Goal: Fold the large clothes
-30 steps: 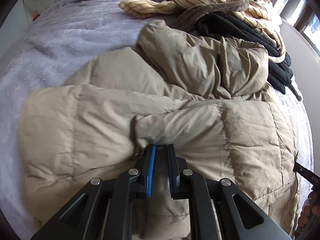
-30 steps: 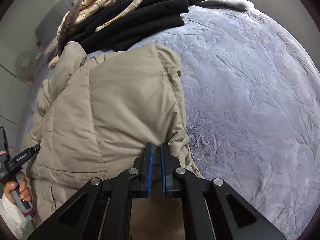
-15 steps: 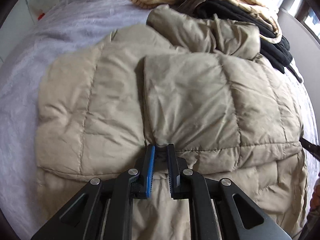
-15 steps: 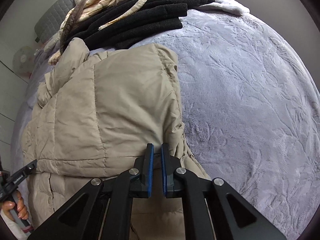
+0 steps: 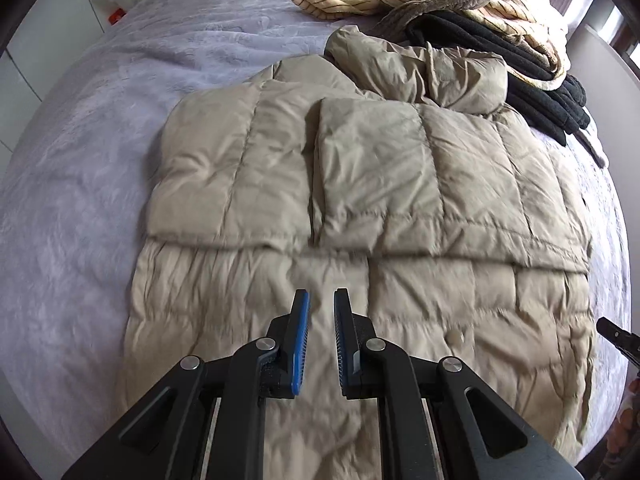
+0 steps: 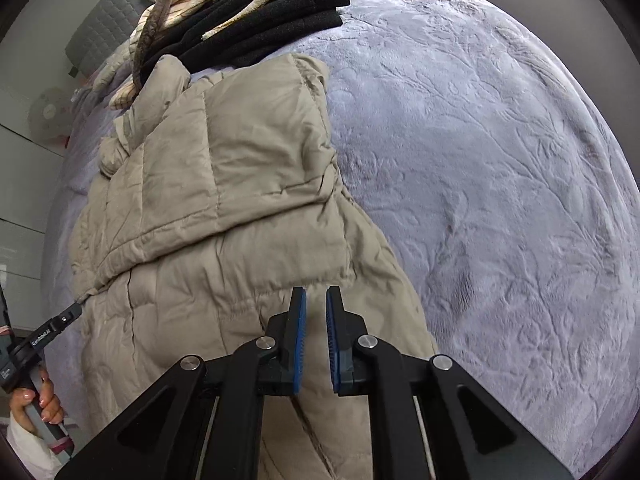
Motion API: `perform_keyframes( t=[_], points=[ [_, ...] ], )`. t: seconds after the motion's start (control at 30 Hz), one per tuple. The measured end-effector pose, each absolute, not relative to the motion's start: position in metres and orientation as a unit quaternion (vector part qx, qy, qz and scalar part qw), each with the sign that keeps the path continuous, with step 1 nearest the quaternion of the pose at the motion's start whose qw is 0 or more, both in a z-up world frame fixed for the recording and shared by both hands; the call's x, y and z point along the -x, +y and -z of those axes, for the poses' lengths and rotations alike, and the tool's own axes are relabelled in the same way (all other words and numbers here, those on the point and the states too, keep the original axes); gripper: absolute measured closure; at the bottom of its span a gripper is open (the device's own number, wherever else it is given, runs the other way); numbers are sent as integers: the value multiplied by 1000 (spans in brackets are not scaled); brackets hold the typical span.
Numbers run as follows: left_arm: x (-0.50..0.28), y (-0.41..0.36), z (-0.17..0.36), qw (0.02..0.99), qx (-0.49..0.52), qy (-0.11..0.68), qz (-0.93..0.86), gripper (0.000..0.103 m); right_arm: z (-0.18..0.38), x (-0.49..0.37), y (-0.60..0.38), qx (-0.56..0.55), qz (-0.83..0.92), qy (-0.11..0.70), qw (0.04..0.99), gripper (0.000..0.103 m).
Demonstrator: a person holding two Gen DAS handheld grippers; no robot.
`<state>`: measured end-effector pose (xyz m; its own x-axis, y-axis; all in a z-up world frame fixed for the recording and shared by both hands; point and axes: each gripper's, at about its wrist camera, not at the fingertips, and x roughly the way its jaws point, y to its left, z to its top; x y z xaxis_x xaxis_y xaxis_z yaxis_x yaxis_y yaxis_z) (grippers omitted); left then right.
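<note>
Coat (image 5: 360, 208), a beige padded one, lies flat on the bed (image 5: 120, 140), with its hood end toward the pile of clothes (image 5: 500, 28) at the far side. Its two upper panels are folded over the body and their lower edges make one line across the coat, nearer to the pile than the grippers are. This placing probably serves to make the coat narrower before a next fold along its length.

The left gripper (image 5: 321, 300) hovers over the lower part of the coat, on the side away from the pile. Its jaws are apart and nothing is between them. The right gripper (image 6: 316, 300) is above the right edge of the coat, also with jaws apart and holding nothing, close to the folded panel's edge.

Both tools being free of the cloth suggests that this fold is laid down. The lower part is not yet folded; likely it must be taken at the hem and brought toward the pile.
</note>
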<state>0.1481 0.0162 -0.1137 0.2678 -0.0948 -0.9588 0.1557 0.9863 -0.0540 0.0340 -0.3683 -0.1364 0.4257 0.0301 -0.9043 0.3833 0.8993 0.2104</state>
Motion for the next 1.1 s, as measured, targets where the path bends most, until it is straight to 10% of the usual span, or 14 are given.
perform_keyframes(
  t=[0.67, 0.73, 0.77, 1.1],
  points=[
    [-64, 16, 68, 788, -1, 611, 73, 88, 72, -2, -321, -166, 58, 515, 839, 65],
    [-53, 16, 62, 792, -8, 608, 64, 14, 70, 1, -316, -165, 53, 517, 838, 65],
    [-48, 18, 57, 798, -6, 600, 59, 7, 70, 3, -313, -166, 50, 518, 838, 65],
    [-32, 17, 38, 806, -19, 588, 56, 6, 64, 13, -304, -166, 35, 517, 839, 64]
  ],
)
